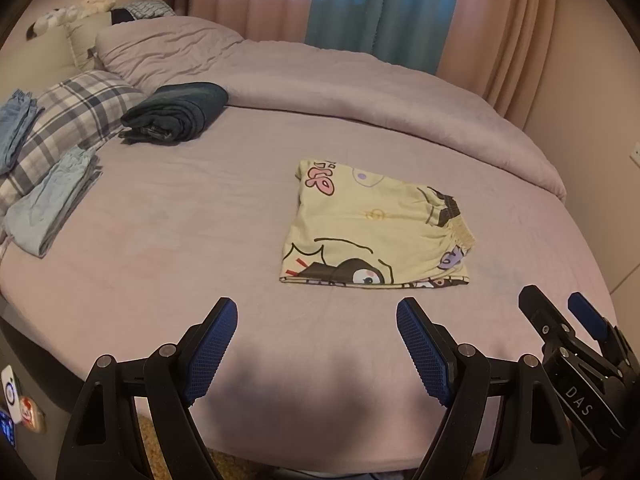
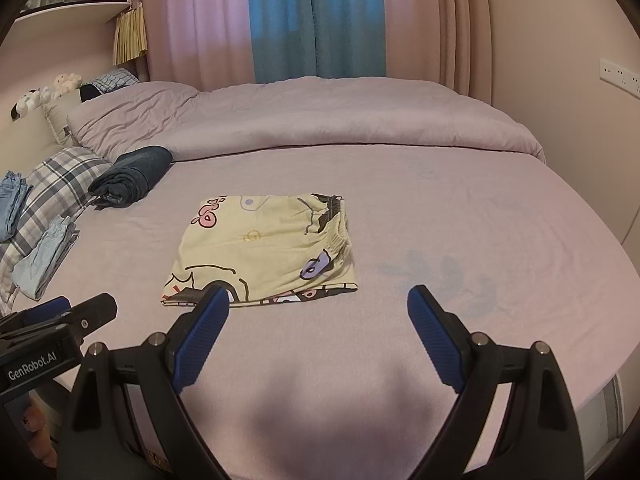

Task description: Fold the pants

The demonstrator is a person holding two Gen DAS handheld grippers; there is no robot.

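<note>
Yellow cartoon-print pants lie folded into a flat rectangle on the lilac bed sheet, waistband to the right. They also show in the right wrist view. My left gripper is open and empty, held above the sheet just short of the pants' near edge. My right gripper is open and empty, also in front of the pants; its left finger overlaps their near edge in view. The right gripper shows at the right of the left wrist view. The left gripper shows at the left of the right wrist view.
A folded dark garment, a plaid pillow and folded light-blue clothes lie at the left. A bunched lilac duvet runs along the back. Curtains hang behind. The bed edge is just below the grippers.
</note>
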